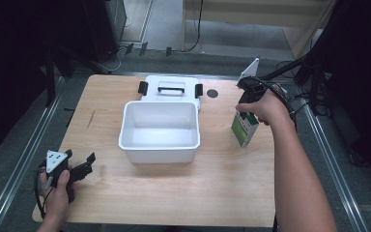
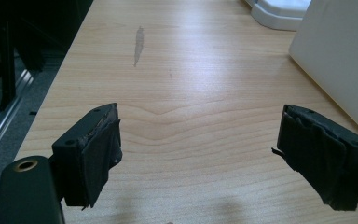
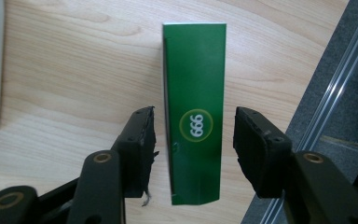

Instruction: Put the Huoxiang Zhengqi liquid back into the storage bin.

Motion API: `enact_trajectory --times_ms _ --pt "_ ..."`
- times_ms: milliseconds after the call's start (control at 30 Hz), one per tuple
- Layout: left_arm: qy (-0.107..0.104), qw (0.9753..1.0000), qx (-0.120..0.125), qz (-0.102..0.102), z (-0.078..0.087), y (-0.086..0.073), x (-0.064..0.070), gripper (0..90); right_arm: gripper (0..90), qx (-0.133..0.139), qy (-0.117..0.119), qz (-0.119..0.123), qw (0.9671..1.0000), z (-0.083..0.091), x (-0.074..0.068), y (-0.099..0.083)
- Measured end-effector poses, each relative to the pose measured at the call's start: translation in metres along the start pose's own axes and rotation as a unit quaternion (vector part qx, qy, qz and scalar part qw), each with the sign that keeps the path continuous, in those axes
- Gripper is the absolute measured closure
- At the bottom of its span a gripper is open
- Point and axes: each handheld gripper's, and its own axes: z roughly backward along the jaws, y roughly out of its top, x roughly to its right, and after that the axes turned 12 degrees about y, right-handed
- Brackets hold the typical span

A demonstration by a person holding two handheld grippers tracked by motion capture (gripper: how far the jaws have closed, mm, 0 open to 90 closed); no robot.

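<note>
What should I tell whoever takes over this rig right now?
Left gripper: open, holding nothing, low over the table's near left corner.
Right gripper: open, jaws either side of the green carton, gaps visible, not yet clamped.
Carton stands on the table, right of the white bin. The bin has nothing in it; its lid lies behind it.
Done: carton approached.
Left, probably: close on the carton and lift it into the bin.

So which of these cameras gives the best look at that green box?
The right gripper view: the green box sits between the right gripper's open fingers, its 999 logo plainly readable. In the high view the green box is small, standing right of the white bin, partly hidden by the hand. The left gripper view faces bare tabletop instead.
</note>
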Motion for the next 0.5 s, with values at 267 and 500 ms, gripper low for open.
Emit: enact_trajectory --times_ms 267,500 --pt "-0.001 1.0 -0.001 -0.002 0.0 0.0 0.0 14.0 60.2 -0.021 0.032 -0.009 0.9992 -0.012 0.011 0.002" --pt "-0.001 1.0 -0.001 -0.002 0.0 0.0 0.0 14.0 64.3 -0.018 0.045 -0.011 0.9988 -0.015 0.013 0.002"
